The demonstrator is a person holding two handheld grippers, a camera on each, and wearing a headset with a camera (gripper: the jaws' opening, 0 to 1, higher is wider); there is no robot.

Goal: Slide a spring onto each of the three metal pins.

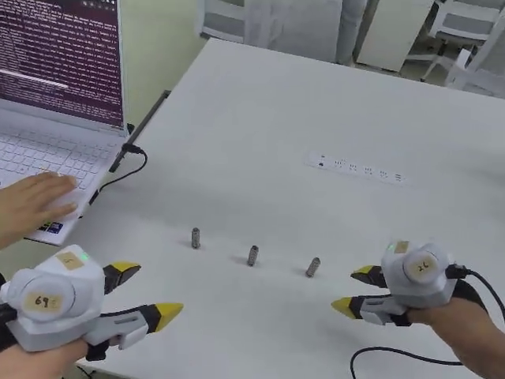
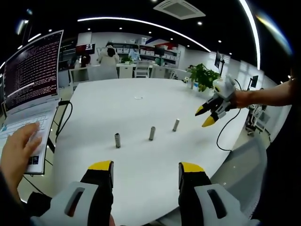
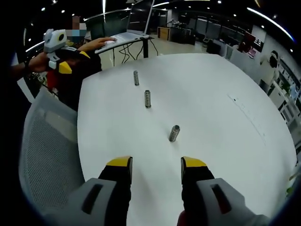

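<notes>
All three pins (image 1: pixel 252 255) are wearing springs (image 3: pixel 174 133), so it's looking done; left gripper (image 1: pixel 158 289) and right gripper (image 1: pixel 344 289) are hovering spread, empty.

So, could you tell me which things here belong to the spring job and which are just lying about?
Job: left pin, middle pin, right pin, each coil-wrapped; left gripper, right gripper, both open.
Lying about: laptop, power strip.
</notes>
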